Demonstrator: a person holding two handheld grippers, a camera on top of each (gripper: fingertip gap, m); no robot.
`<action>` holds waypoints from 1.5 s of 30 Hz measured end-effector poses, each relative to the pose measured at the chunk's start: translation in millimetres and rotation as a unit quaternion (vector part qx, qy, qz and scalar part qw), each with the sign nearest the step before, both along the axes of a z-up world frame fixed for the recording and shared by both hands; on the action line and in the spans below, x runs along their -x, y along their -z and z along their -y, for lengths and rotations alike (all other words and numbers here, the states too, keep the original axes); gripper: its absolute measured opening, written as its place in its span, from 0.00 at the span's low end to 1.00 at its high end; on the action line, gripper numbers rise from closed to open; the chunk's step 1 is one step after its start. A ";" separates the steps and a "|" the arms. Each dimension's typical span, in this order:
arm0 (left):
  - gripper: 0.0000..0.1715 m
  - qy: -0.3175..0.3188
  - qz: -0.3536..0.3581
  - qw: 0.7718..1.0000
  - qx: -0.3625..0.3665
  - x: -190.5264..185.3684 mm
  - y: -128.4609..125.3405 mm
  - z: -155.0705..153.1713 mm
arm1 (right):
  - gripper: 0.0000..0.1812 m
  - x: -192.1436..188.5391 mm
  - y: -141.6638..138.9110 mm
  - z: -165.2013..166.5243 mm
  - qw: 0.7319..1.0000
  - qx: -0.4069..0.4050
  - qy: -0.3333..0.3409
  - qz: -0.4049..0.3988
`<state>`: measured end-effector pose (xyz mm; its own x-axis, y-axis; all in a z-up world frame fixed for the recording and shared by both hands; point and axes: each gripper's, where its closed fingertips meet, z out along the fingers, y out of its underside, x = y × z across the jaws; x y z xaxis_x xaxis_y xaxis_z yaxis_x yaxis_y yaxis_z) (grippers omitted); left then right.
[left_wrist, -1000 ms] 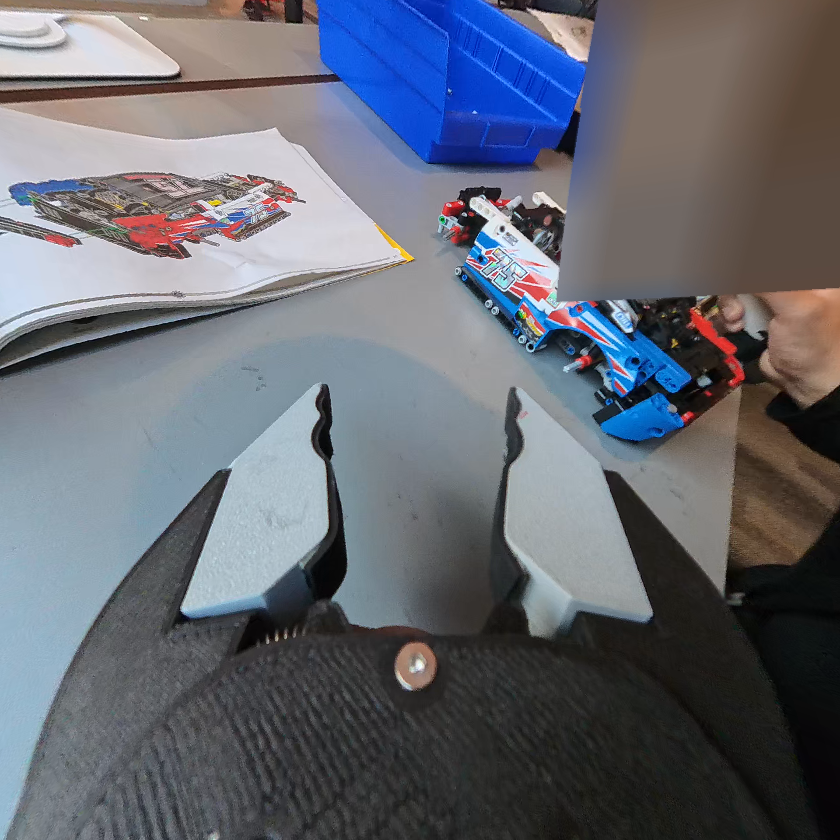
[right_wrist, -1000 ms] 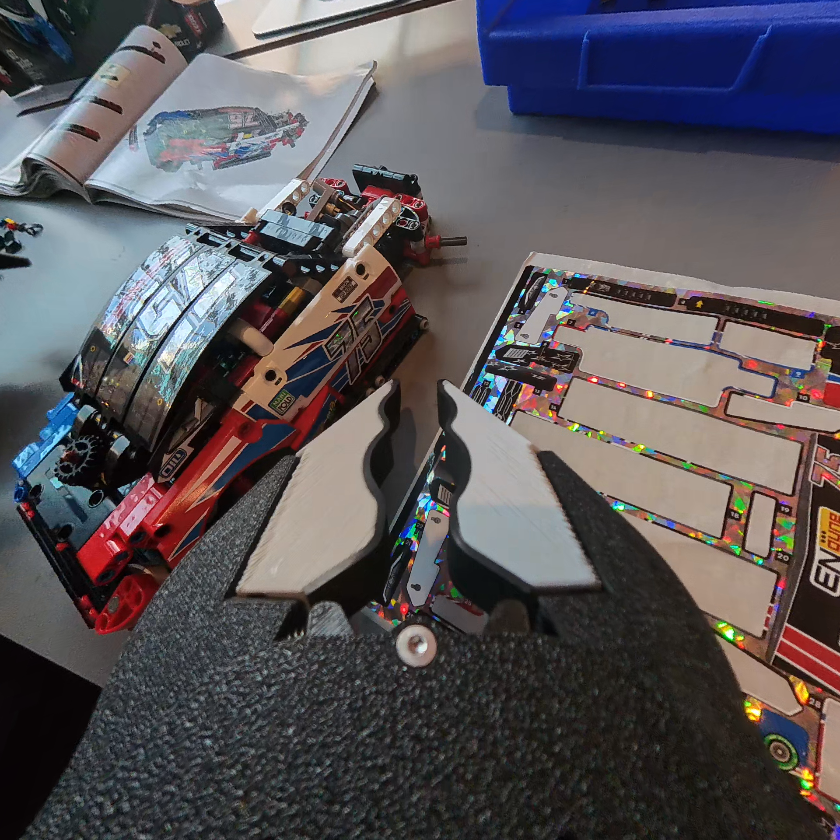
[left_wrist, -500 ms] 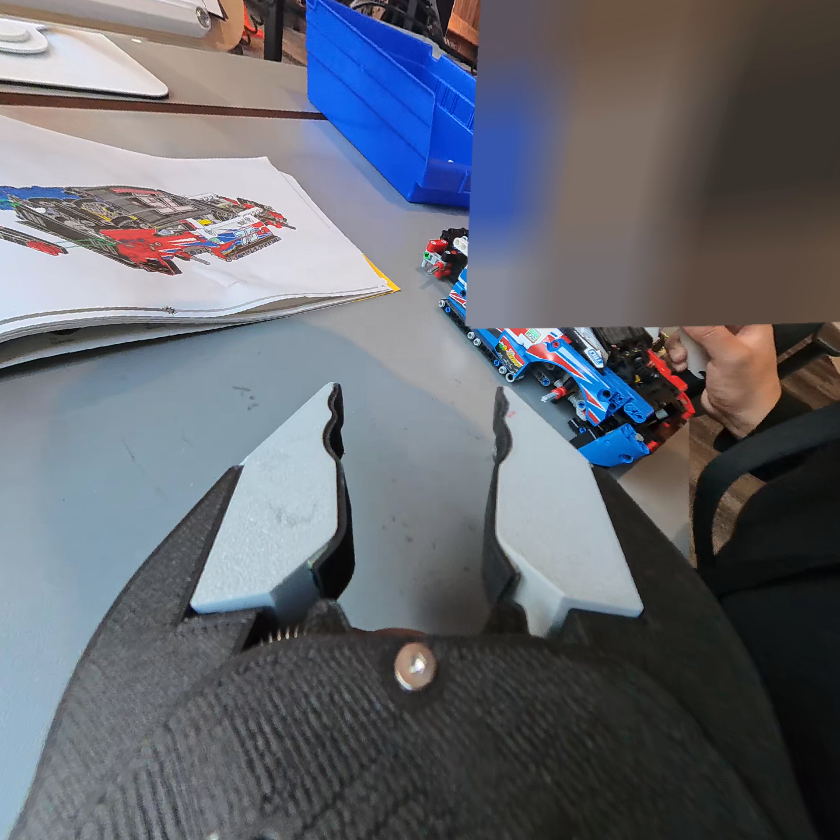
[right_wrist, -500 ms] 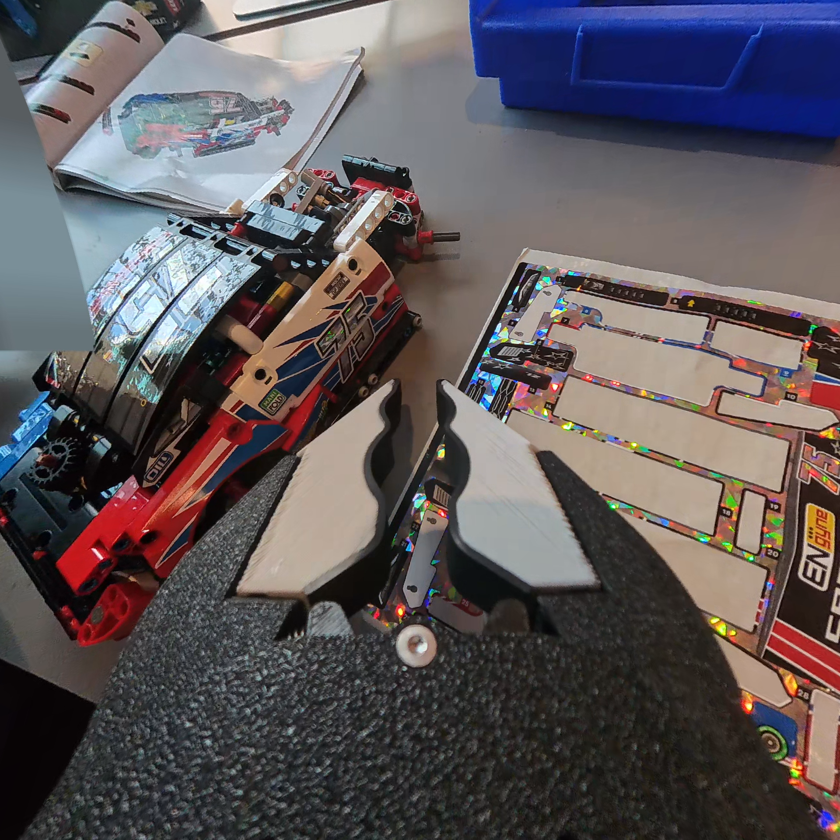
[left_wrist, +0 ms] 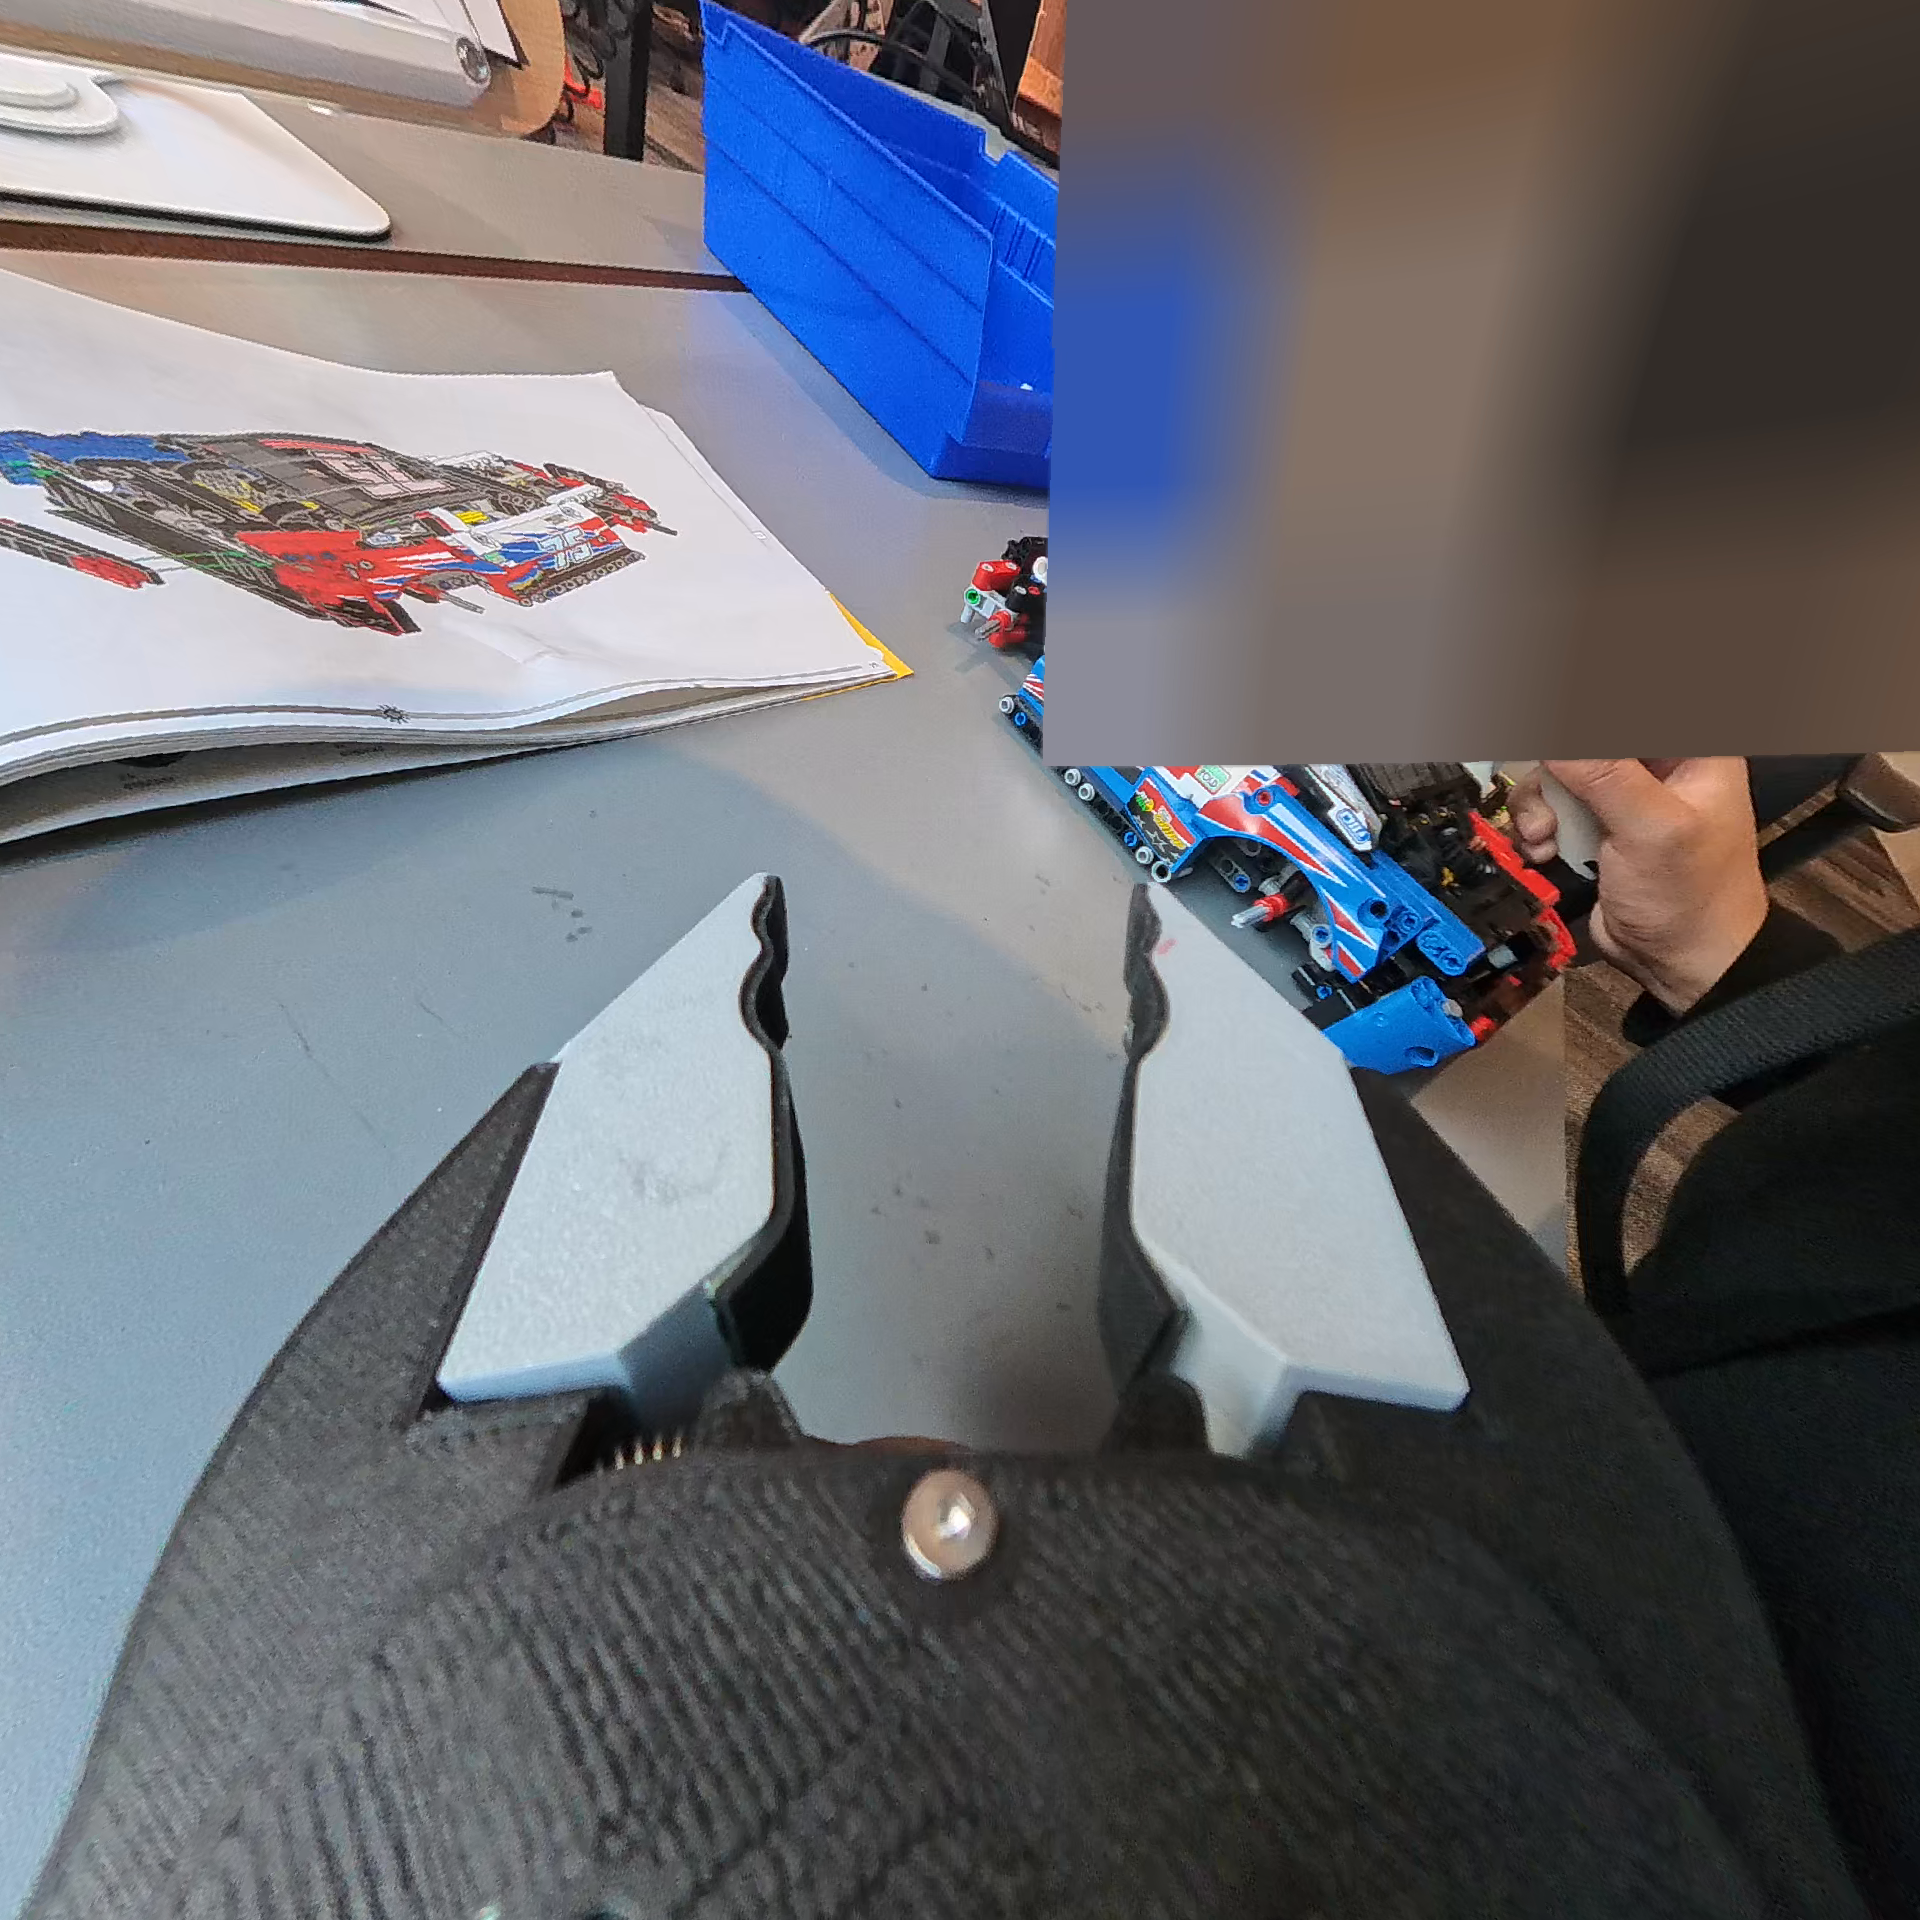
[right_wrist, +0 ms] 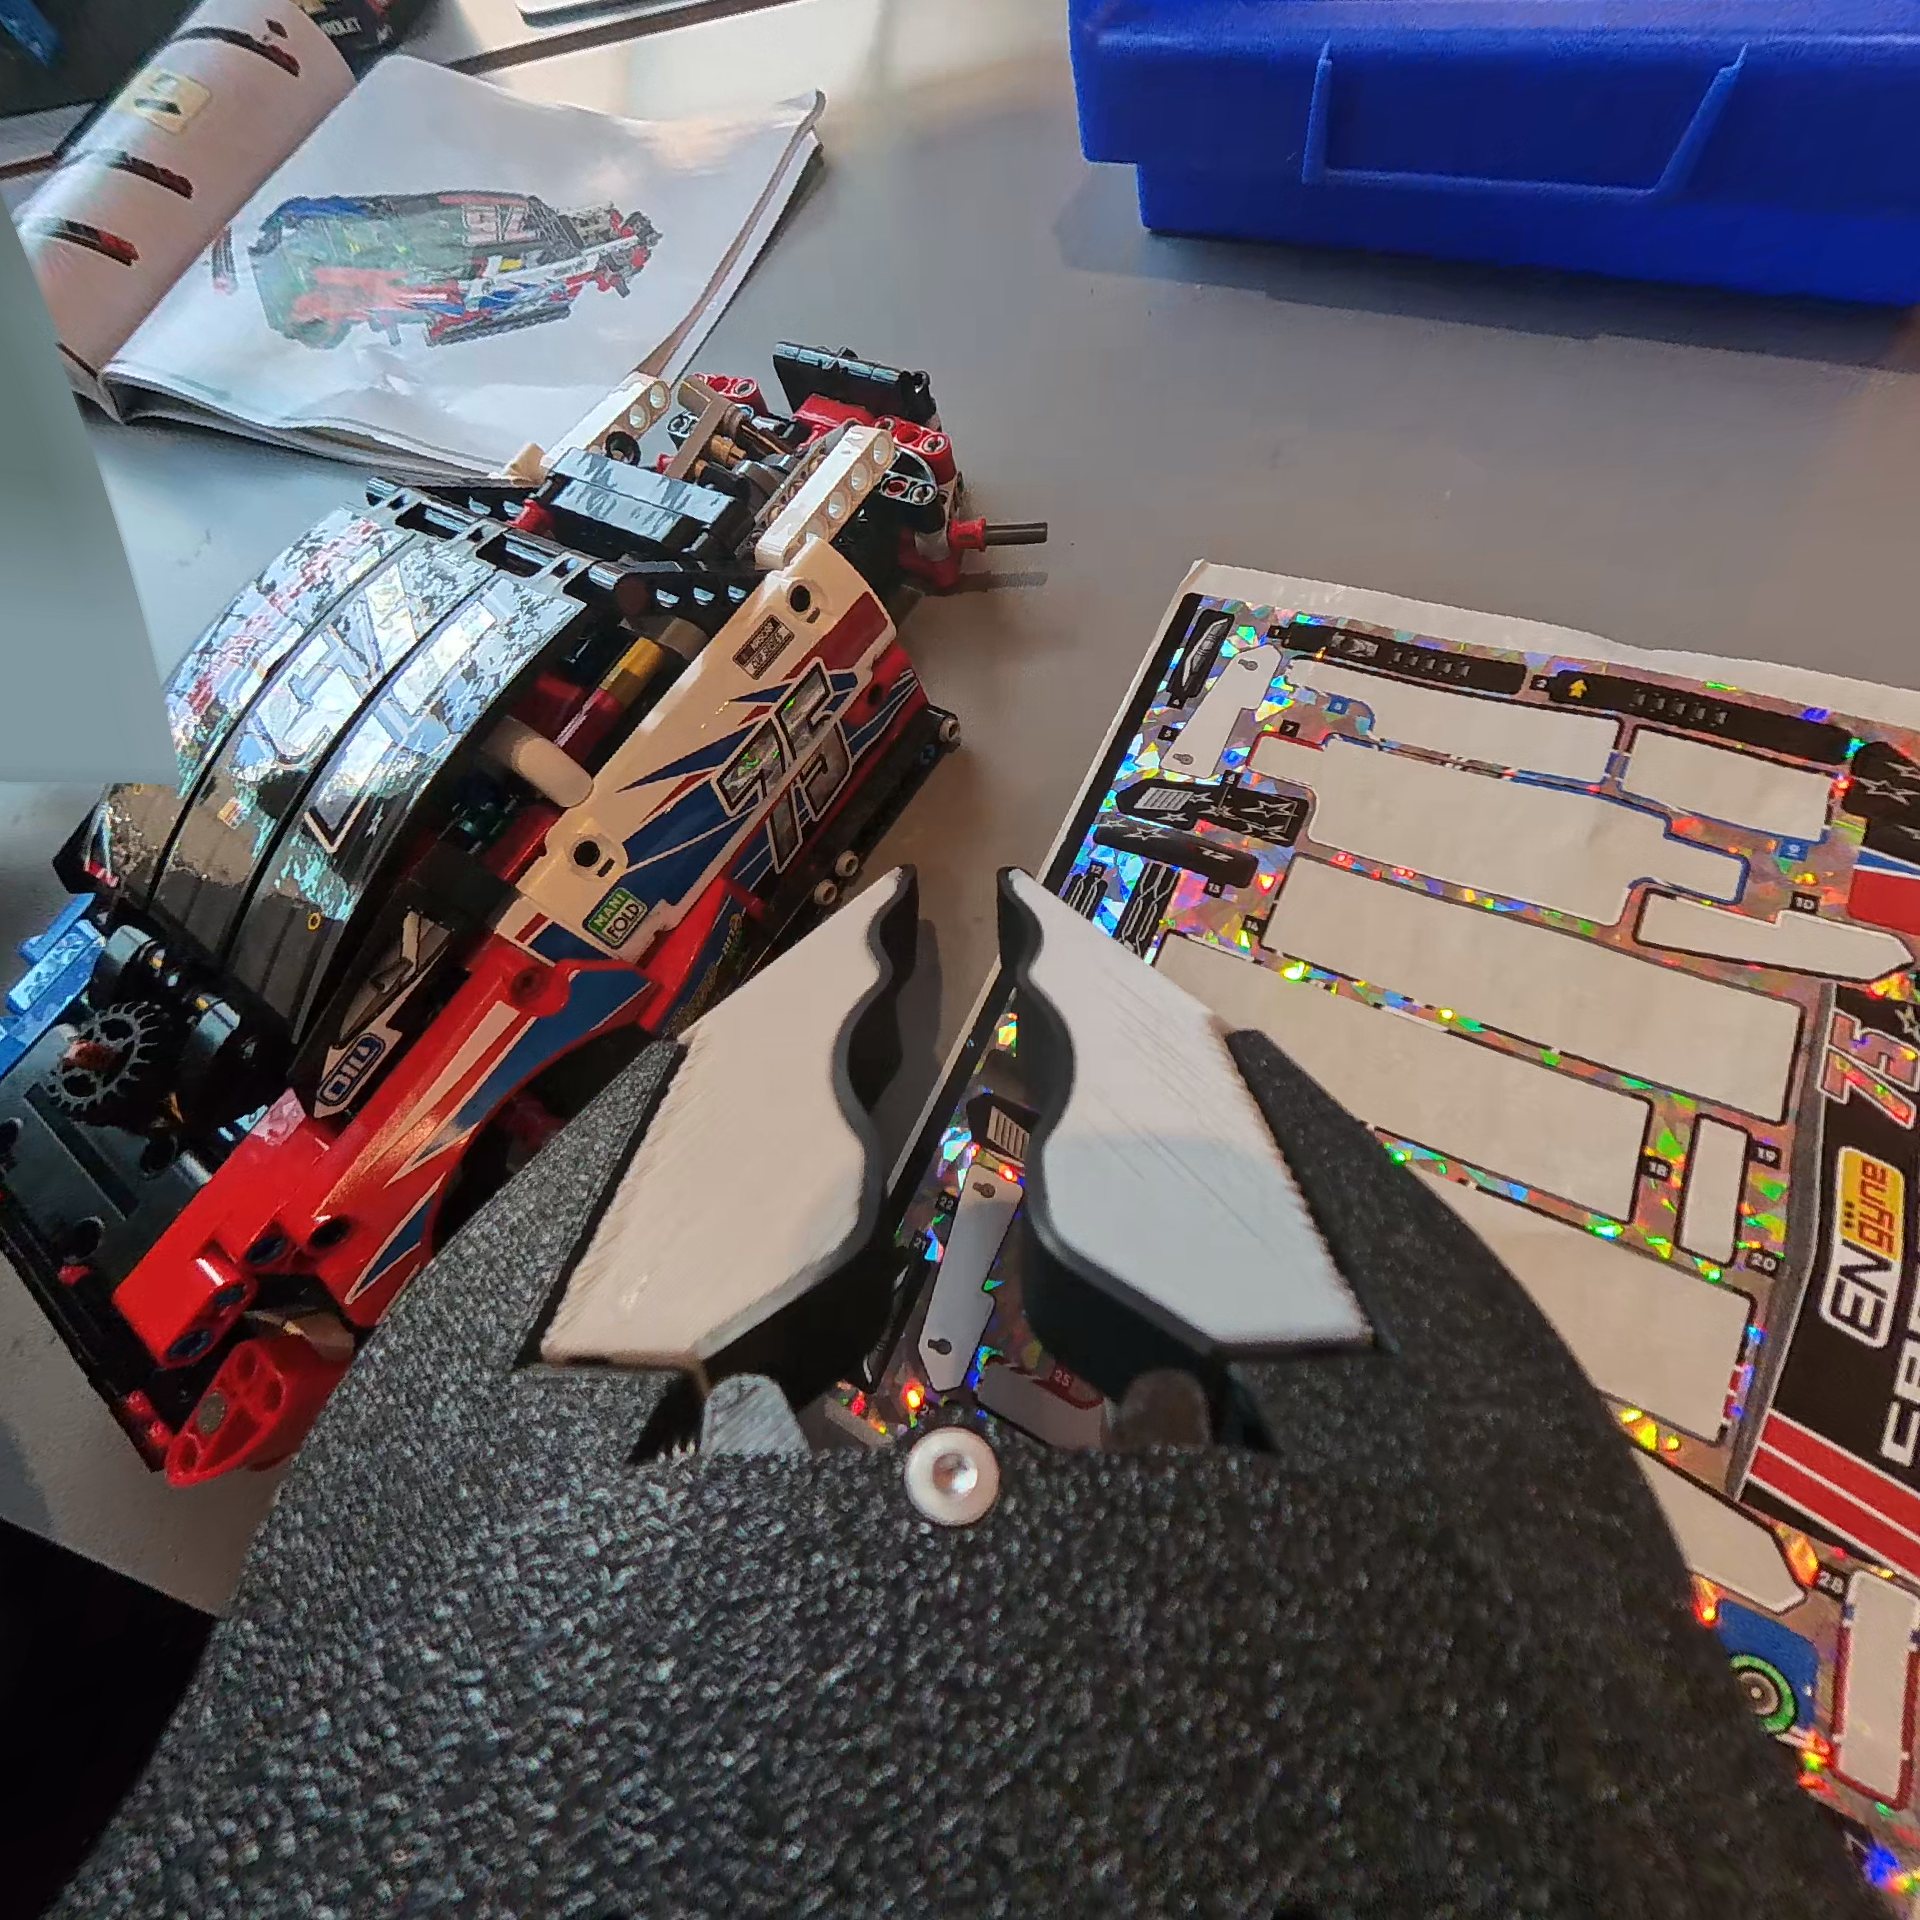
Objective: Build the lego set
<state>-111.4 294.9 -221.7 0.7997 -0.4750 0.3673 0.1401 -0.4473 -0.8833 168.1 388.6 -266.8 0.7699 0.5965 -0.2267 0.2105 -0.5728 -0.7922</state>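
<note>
From the left wrist view, the left gripper point(left_wrist: 956, 904) hangs spread wide over bare grey table point(left_wrist: 312, 1039), empty; the lego car point(left_wrist: 1340, 894) sits far right. From the right wrist view, the right gripper point(right_wrist: 956, 883) shows a narrow gap, holding nothing, between car point(right_wrist: 499, 831) and sticker sheet point(right_wrist: 1507, 935).

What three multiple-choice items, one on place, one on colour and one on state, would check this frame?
1. The sticker sheet lies where?
A on the table beside the toy car
B inside the bin
C on the booklet

2. The bin is what colour?
A red
B blue
C green

3. The left gripper is how?
A shut on a brick
B shut on the booklet
C open and empty

Key: A, the sheet lies flat right of the car; B, its walls are blue; C, bare table shows between the fingers.
</note>
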 end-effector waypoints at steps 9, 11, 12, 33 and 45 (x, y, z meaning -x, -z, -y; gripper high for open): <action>0.36 -0.001 0.006 1.000 0.001 1.1 -0.4 -0.4 | 0.07 -0.2 0.5 -0.4 1.000 -0.001 0.002 0.003; 0.36 -0.001 0.007 1.000 0.001 1.2 -0.5 -0.3 | 0.07 -0.2 0.5 -0.4 1.000 -0.001 0.002 0.004; 0.36 -0.001 0.007 1.000 0.001 1.2 -0.6 -0.3 | 0.07 -0.2 0.4 -0.4 1.000 -0.002 0.002 0.004; 0.47 -0.008 -0.006 1.000 0.024 -2.6 3.5 0.8 | 0.09 2.5 -8.2 2.7 1.000 -0.024 -0.010 -0.011; 0.55 -0.010 -0.054 0.998 0.039 6.2 -15.9 22.7 | 0.11 3.1 -16.1 5.2 0.999 -0.041 -0.017 -0.030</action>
